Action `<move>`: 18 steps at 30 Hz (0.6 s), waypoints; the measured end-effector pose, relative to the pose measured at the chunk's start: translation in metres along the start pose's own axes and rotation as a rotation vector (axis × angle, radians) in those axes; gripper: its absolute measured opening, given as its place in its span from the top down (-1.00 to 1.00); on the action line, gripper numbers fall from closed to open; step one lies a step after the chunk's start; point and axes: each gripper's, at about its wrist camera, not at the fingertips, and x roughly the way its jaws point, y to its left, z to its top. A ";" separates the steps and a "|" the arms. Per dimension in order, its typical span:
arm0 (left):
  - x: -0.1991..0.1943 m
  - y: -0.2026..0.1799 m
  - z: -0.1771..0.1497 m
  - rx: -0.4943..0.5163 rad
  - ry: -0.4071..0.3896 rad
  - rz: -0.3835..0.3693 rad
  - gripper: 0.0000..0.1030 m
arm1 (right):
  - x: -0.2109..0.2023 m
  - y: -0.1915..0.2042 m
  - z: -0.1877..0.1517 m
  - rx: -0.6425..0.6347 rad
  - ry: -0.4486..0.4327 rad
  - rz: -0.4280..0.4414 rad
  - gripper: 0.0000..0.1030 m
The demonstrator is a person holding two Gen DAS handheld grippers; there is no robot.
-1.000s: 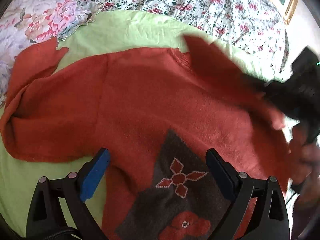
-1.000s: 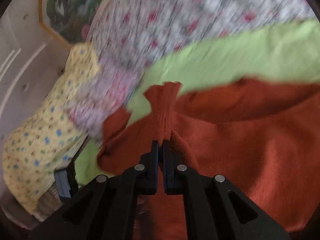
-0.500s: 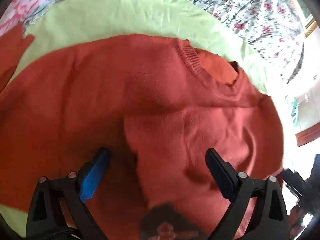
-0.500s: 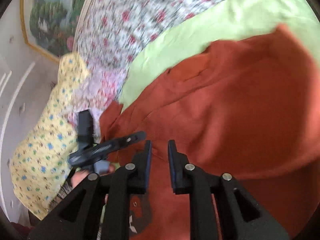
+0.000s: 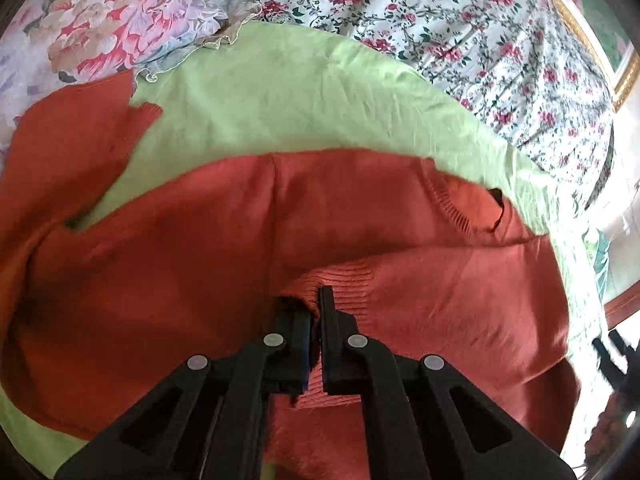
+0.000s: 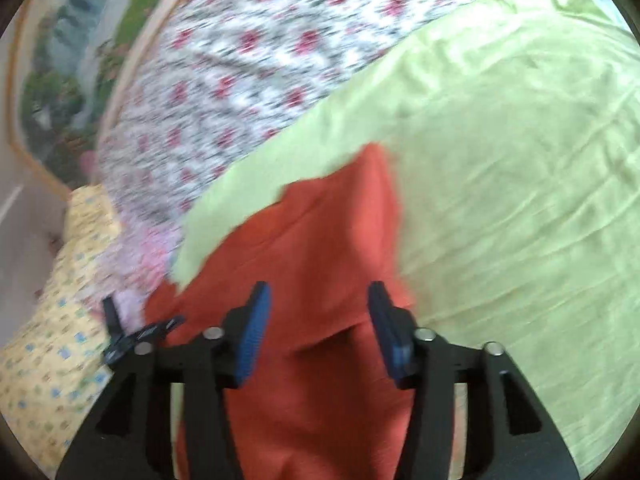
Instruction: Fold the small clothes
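Now the left gripper (image 5: 316, 312) pinches the ribbed cuff of the orange sweater (image 5: 180, 280) on the green sheet (image 5: 280, 100) — carry it across smoothly, flat — while the right gripper (image 6: 316, 320), fingers parted, holds nothing.

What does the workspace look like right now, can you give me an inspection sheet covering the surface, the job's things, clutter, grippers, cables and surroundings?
Surface: green sheet spread over a floral bedspread.
Job's things: orange sweater lies on the sheet, one sleeve folded across its body, the other spread out to the left.
Clutter: yellow patterned fabric at the bed's edge.
Grippers: left gripper shut on the ribbed sleeve cuff; right gripper open above the sweater, jaws just been opening, pressing nothing.
Cables: nothing seen.
Surroundings: framed picture on the wall.
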 end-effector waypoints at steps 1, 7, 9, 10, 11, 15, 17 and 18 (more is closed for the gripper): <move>-0.002 -0.003 -0.002 0.025 -0.007 0.013 0.98 | 0.005 -0.004 0.005 0.000 0.005 -0.021 -0.10; 0.007 -0.003 0.002 0.030 0.006 0.036 0.98 | 0.072 -0.019 0.044 -0.032 0.096 -0.177 -0.33; 0.007 0.001 0.000 0.024 0.013 0.041 0.98 | 0.097 -0.023 0.051 -0.030 0.146 -0.188 -0.33; 0.007 0.001 -0.002 0.027 0.015 0.044 0.98 | 0.108 -0.025 0.053 -0.033 0.174 -0.190 -0.33; 0.007 0.001 -0.003 0.033 0.016 0.049 0.98 | 0.117 -0.025 0.052 -0.037 0.196 -0.189 -0.33; 0.009 -0.004 -0.005 0.066 0.015 0.073 0.98 | 0.125 -0.015 0.046 -0.143 0.212 -0.213 -0.34; 0.011 -0.008 -0.004 0.076 0.021 0.079 0.98 | 0.124 -0.016 0.046 -0.174 0.237 -0.216 0.82; 0.010 -0.012 -0.003 0.080 0.020 0.073 0.98 | 0.116 -0.019 0.052 -0.167 0.218 -0.195 0.82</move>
